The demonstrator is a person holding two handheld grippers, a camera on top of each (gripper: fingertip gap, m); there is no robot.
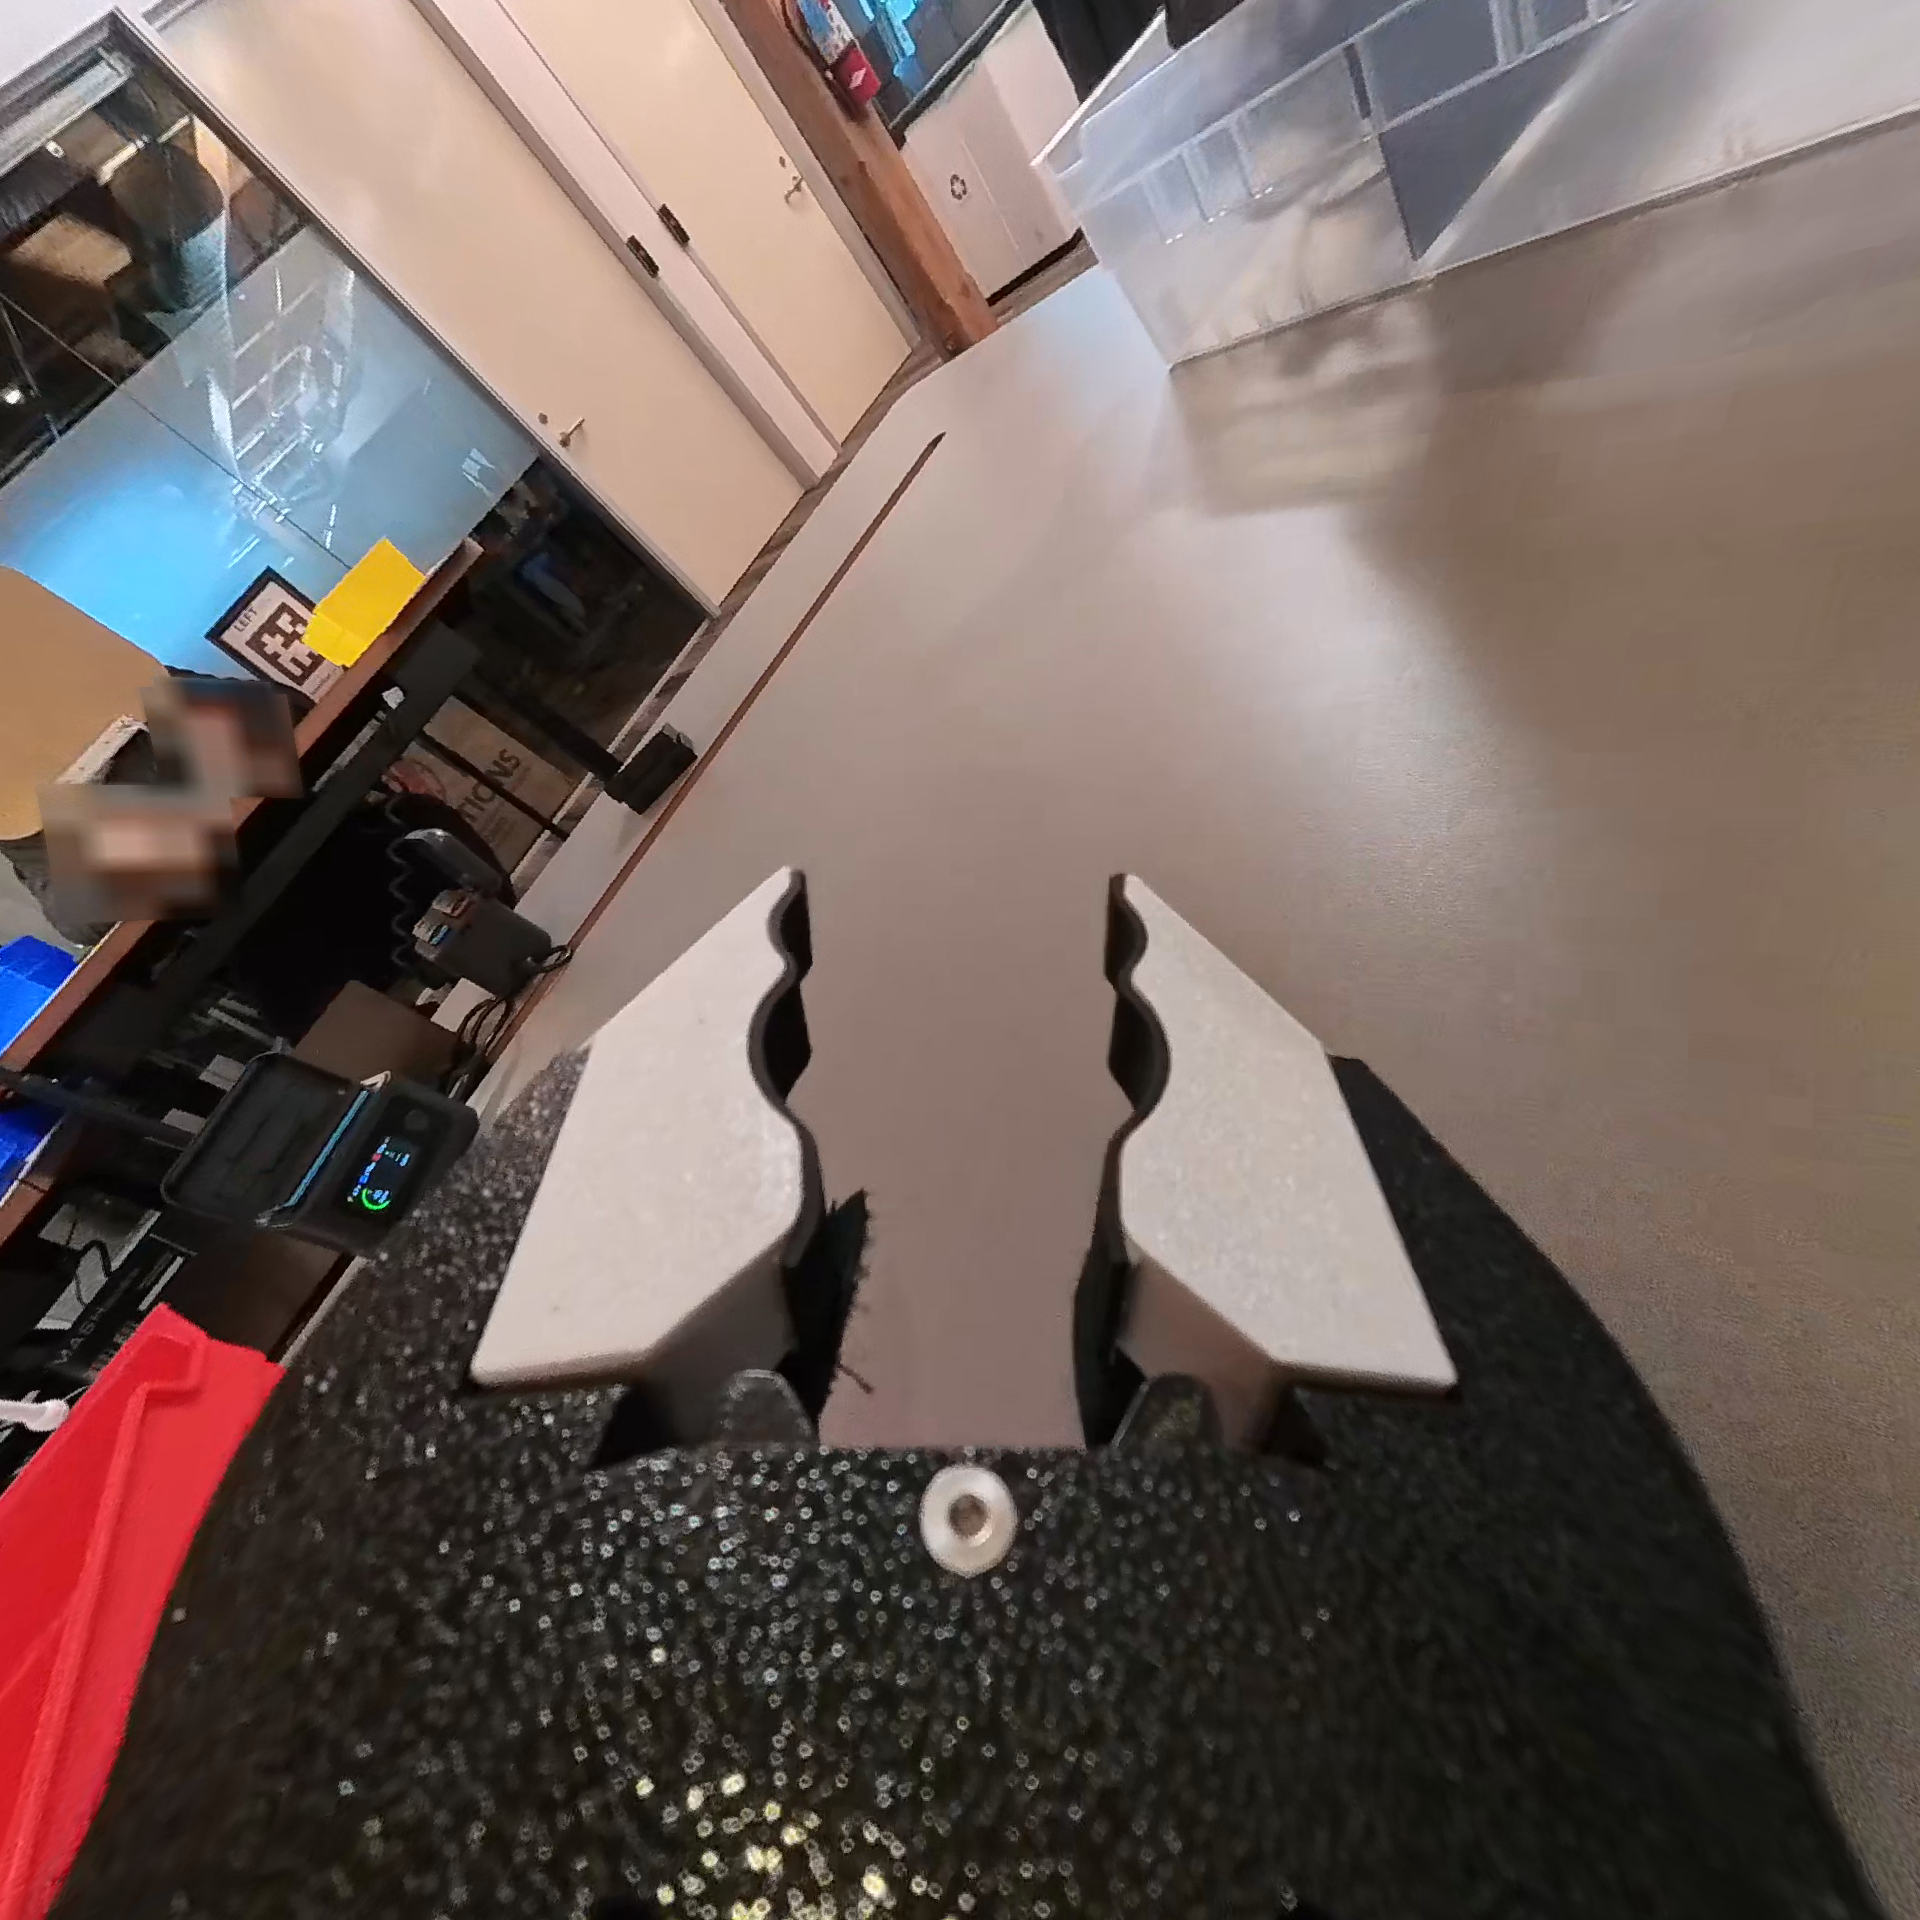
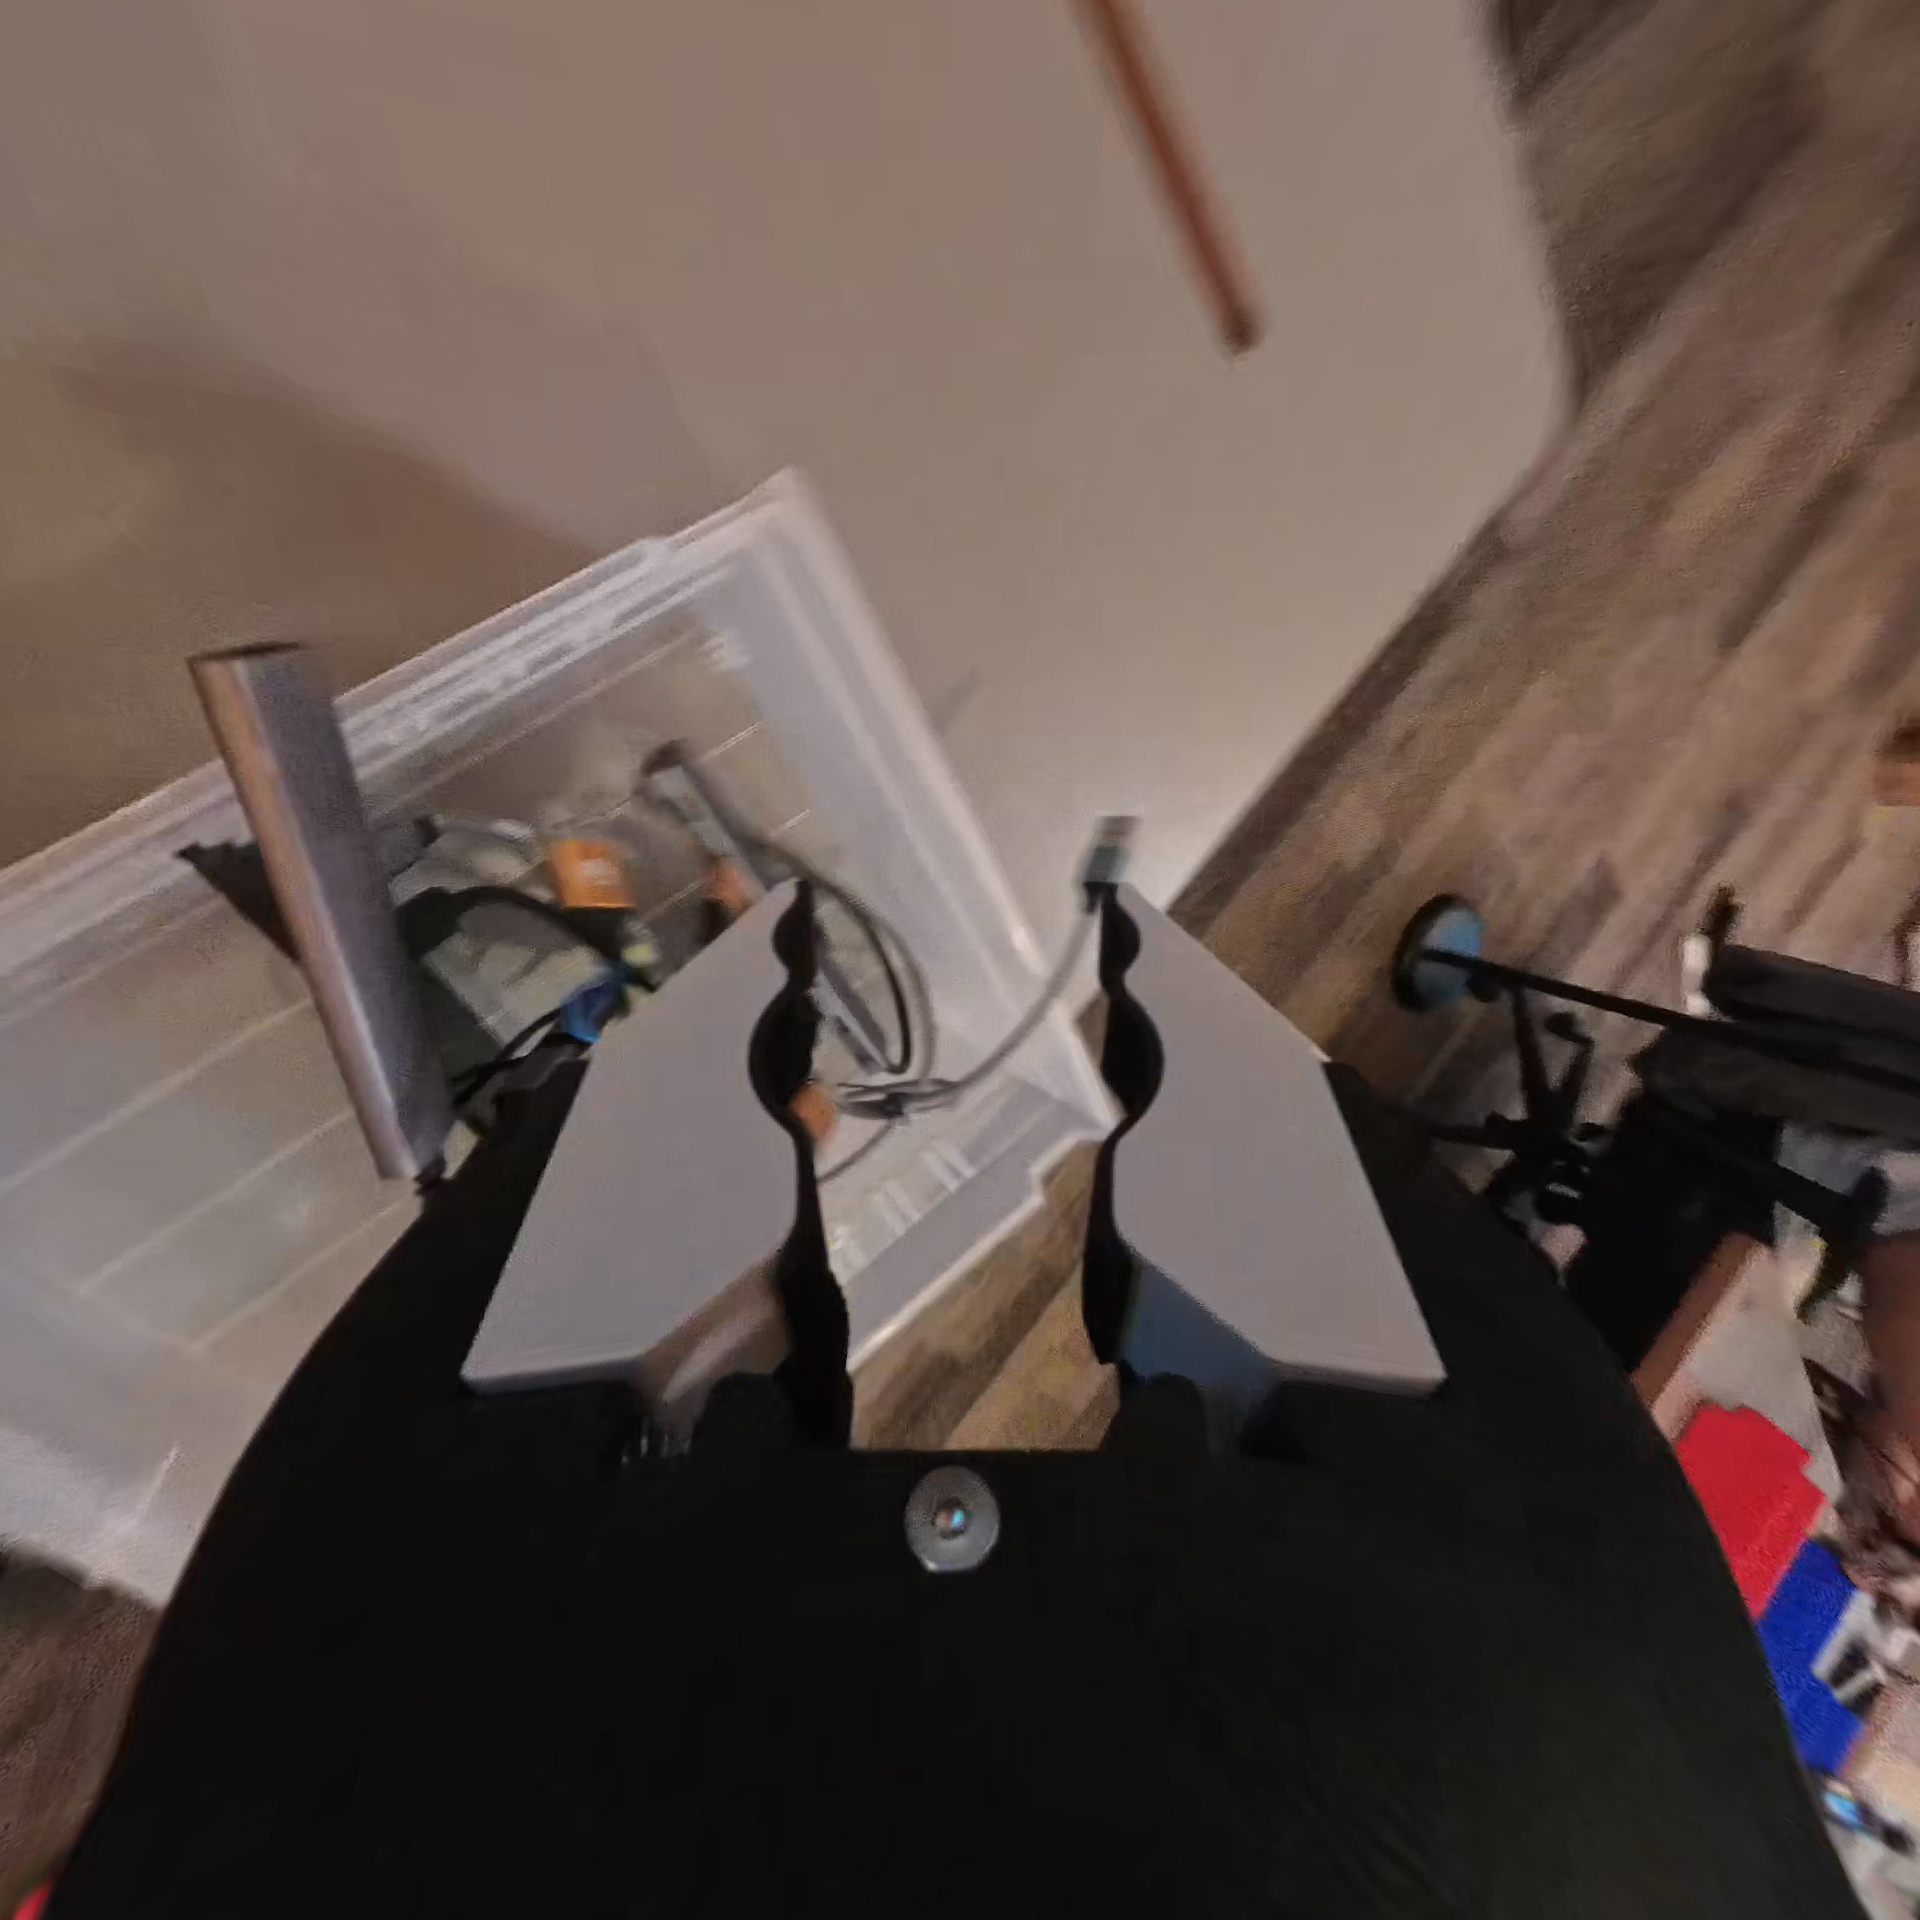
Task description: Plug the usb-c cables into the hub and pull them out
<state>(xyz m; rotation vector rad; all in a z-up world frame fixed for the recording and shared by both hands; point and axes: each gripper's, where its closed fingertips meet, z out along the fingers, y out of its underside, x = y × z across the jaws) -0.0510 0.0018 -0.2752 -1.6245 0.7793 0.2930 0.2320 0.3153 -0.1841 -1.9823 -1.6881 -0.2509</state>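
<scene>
In the right wrist view, my right gripper (image 2: 956,896) is open and empty, hovering over a clear plastic bin (image 2: 914,665) on the grey table. The bin holds a tangle of black cables (image 2: 883,987), an orange-tagged item (image 2: 592,873) and a blue connector (image 2: 597,1008). A grey cable's plug end (image 2: 1112,842) sticks up over the bin's rim, just beyond my right fingertip. A grey flat slab (image 2: 312,904) stands upright in the bin. The view is blurred. My left gripper (image 1: 956,883) is open and empty over bare table (image 1: 1247,727). I cannot make out a hub.
The clear bin (image 1: 1195,208) sits at the table's far right in the left wrist view. Left of the table edge (image 1: 727,727) are a small device with a lit screen (image 1: 353,1174) and red cloth (image 1: 104,1507). A black tripod (image 2: 1558,1039) stands on the wood floor.
</scene>
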